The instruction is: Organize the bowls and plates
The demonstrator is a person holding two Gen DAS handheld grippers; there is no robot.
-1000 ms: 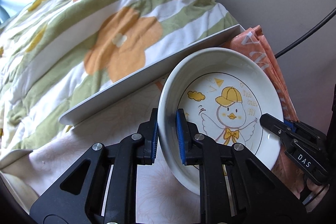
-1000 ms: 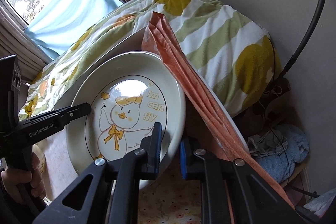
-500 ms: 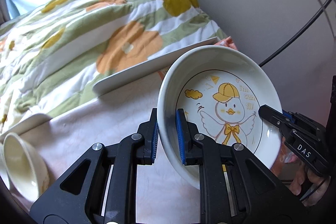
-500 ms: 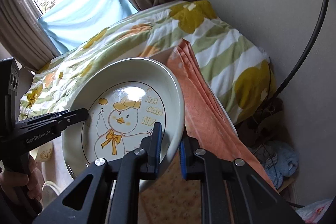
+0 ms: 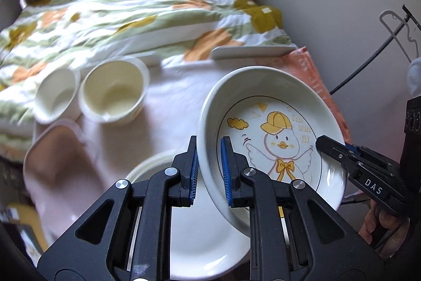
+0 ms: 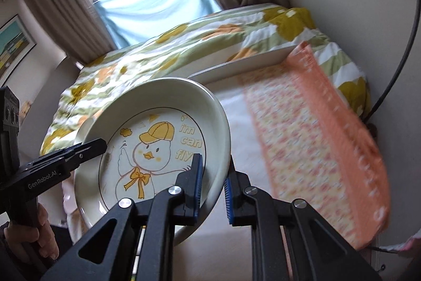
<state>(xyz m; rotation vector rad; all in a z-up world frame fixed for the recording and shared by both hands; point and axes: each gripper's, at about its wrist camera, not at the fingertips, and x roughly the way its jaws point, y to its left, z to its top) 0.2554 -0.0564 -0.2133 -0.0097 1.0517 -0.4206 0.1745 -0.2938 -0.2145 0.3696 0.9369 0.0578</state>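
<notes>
Both hand-held grippers (image 5: 208, 173) (image 6: 213, 186) downward-angled, clamped on duck plate (image 5: 273, 133) rim

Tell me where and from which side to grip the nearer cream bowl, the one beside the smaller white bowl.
Take the cream bowl by its rim, coming from above on the side facing the camera, one finger inside and one outside. It stands upright with its mouth open. The white bowl crowds its left side, so that wall probably leaves no room for a finger.

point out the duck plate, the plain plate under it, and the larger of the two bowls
duck plate (image 5: 279, 133), left wrist view, on the duck's face in the well.
plain plate (image 5: 208, 236), left wrist view, on its bare white centre.
larger bowl (image 5: 113, 94), left wrist view, on its inner bottom.
</notes>
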